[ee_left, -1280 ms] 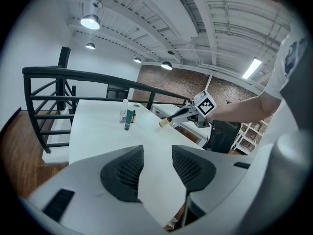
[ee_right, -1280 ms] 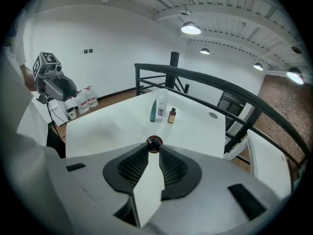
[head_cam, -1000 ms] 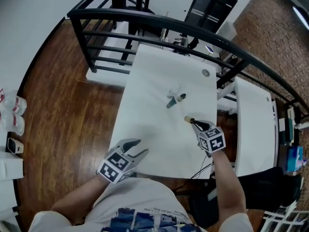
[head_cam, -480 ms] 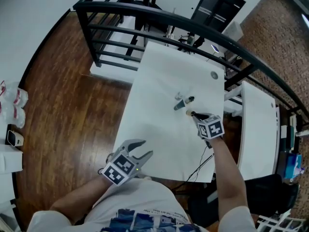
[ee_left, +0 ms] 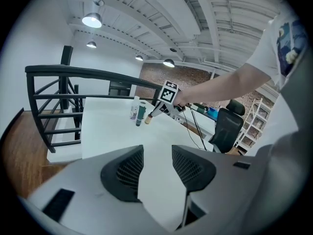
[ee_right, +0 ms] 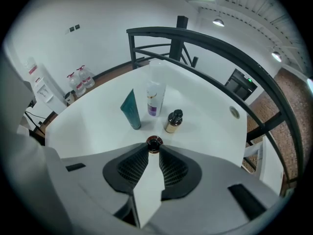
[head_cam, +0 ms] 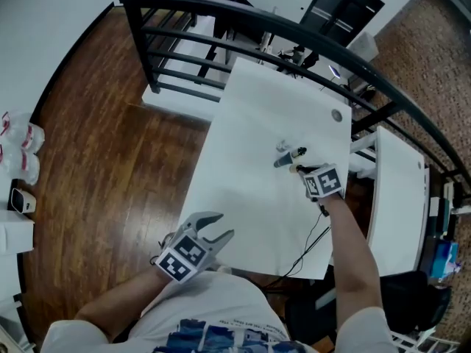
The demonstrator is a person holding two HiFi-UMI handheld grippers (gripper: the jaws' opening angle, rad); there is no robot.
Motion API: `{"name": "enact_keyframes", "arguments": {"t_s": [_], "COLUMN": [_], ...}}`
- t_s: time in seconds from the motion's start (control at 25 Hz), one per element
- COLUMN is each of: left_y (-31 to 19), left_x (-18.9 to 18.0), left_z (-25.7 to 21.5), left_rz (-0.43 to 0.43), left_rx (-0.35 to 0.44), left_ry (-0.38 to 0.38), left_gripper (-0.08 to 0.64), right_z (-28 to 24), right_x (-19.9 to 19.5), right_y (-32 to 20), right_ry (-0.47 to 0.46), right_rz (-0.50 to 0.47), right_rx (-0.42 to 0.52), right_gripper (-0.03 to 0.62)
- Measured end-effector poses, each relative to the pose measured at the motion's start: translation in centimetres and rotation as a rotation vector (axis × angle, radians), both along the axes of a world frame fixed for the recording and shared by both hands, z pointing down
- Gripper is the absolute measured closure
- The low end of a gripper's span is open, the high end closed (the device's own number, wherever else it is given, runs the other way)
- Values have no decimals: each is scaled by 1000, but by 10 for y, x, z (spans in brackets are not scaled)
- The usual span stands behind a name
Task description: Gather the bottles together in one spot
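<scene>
Your right gripper (ee_right: 153, 150) pinches a small brown bottle (ee_right: 154, 143) just short of the teal tube (ee_right: 130, 110), clear purple-labelled bottle (ee_right: 154, 100) and amber black-capped bottle (ee_right: 172, 121) clustered on the white table (ee_right: 93, 126). It's probably light, rigid and slick, so hold mid-body. Left gripper (ee_left: 156, 152) is spread and empty. Labels are unreadable.
</scene>
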State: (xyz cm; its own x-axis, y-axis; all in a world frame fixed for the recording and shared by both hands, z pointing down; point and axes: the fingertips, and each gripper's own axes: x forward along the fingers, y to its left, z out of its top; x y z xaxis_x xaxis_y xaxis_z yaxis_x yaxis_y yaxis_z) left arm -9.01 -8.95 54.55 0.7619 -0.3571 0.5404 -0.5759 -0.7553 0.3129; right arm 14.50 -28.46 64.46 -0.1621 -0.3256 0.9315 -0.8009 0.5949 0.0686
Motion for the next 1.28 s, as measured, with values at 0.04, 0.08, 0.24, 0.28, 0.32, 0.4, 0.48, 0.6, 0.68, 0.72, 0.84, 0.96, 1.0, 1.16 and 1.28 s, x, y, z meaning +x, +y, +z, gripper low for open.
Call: {"name": "enact_keyframes", "arguments": {"t_s": [0.04, 0.08, 0.24, 0.28, 0.32, 0.4, 0.48, 0.6, 0.68, 0.72, 0.84, 0.96, 1.0, 1.16, 1.28], "left_y": [0, 1, 3, 3, 3, 3, 5, 8, 10, 11, 15, 20, 22, 36, 52], "left_x": [-2, -3, -6, -7, -8, -10, -10, -7, -6, -4, 2, 11, 14, 30, 41], "left_z": [1, 2, 4, 5, 6, 7, 7, 8, 8, 8, 5, 3, 1, -12, -23], "left_rz": [-1, -2, -6, -7, -8, -9, -10, -5, -3, -3, -4, -8, -14, -45, -72], "left_rx": [-3, -7, -18, -20, -21, -23, -24, -24, -23, -22, -17, -1, 5, 33, 57], "left_ry": [0, 1, 4, 3, 3, 2, 2, -4, -9, -11, -13, -22, -24, -28, -30], "left_gripper": [402, 402, 402, 402, 403, 403, 403, 403, 403, 403, 403, 403, 403, 403, 402], "right_z": [0, 0, 0, 1, 1, 1, 1, -4, -9, -11, -17, -27, -32, -60, -86], "right_x": [-2, -3, -5, -5, -5, -5, -6, -6, -6, -5, 2, 9, 11, 10, 11], "right_y": [-2, -3, -5, -5, -5, -4, -3, -1, 1, 2, 13, 35, 45, 104, 165], "right_ry": [-1, -1, -6, -13, -19, -29, -44, -78, -101, -110, -128, -173, -198, -303, -386], "right_rz": [-1, -3, 9, 20, 29, 37, 42, 52, 57, 60, 81, 122, 134, 158, 186], "right_rx": [-4, -8, -14, -13, -12, -1, 16, 43, 66, 76, 100, 146, 168, 261, 333], "right_gripper": [503, 503, 499, 495, 494, 490, 443, 423, 422, 407, 390, 390, 390, 390, 391]}}
